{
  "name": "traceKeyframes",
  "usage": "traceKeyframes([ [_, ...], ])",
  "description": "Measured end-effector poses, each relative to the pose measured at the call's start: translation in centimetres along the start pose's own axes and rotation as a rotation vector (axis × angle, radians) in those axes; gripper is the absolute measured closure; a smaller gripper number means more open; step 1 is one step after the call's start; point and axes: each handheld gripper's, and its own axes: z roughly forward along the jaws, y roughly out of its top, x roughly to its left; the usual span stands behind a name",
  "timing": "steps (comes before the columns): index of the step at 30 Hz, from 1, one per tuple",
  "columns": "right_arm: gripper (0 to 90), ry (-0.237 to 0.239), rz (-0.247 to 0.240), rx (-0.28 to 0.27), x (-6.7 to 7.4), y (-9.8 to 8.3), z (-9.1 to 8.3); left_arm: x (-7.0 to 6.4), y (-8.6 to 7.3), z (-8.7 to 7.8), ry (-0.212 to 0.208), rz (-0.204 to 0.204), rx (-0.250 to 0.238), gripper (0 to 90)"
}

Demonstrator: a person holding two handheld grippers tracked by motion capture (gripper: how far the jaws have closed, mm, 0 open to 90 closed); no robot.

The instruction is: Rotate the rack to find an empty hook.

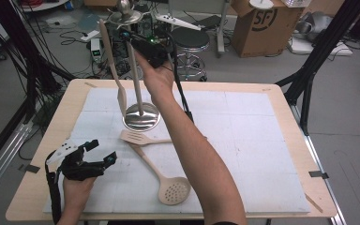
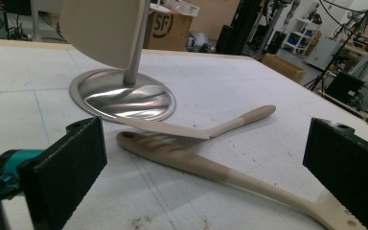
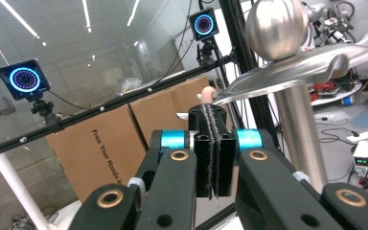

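Observation:
A steel stand (image 1: 142, 118) rises from a round base on the white mat, with a disc and ball (image 1: 125, 13) on top. A pale wooden spatula (image 1: 113, 70) hangs beside its pole. My right gripper (image 1: 124, 35) is raised by the stand's top, jaws shut (image 3: 212, 115) flat on each other. The spatula's rounded handle end (image 3: 207, 94) shows just above them at the disc's edge (image 3: 292, 72). A slotted turner (image 1: 138, 137) and a perforated spoon (image 1: 171, 190) lie crossed on the mat. My left gripper (image 1: 104, 150) rests low at the front left, open (image 2: 206, 158), facing both utensils (image 2: 206, 167).
The white mat (image 1: 253, 136) covers most of the wooden table. Behind the table stand a black stool (image 1: 190, 40), a cardboard box (image 1: 258, 21) and loose cables on the floor. Black frame legs (image 1: 309, 70) rise at the right.

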Motion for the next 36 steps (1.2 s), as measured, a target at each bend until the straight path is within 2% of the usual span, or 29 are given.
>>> traceKeyframes([
  [8,90.0,-0.004,0.004,0.010,0.3,-0.2,1.5,0.2,0.0,-0.2,0.004,-0.001,-0.003,1.7],
  [14,90.0,-0.007,0.000,0.007,0.3,-0.2,1.6,0.1,0.0,-0.3,0.006,0.000,-0.003,1.7],
  [18,90.0,-0.027,0.003,0.013,-0.3,-0.2,0.7,0.3,0.0,-0.4,0.010,-0.001,-0.006,1.7],
  [20,90.0,-0.046,0.007,0.011,-1.0,-0.3,-0.1,0.3,0.0,-0.4,0.011,-0.001,-0.005,1.7],
  [26,90.0,-0.109,0.040,-0.032,-3.0,0.2,-2.8,0.1,0.0,-0.2,0.006,-0.001,-0.005,1.7],
  [29,90.0,-0.100,0.047,-0.090,-2.9,1.1,-3.5,0.1,0.0,-0.2,0.006,0.002,-0.004,1.7],
  [31,90.0,-0.097,0.038,-0.097,-2.7,1.6,-3.6,0.1,0.0,-0.2,0.006,-0.002,-0.005,1.7],
  [36,90.0,-0.073,-0.010,-0.064,-1.5,1.6,-3.2,0.1,0.0,-0.2,0.007,-0.003,-0.005,1.7],
])
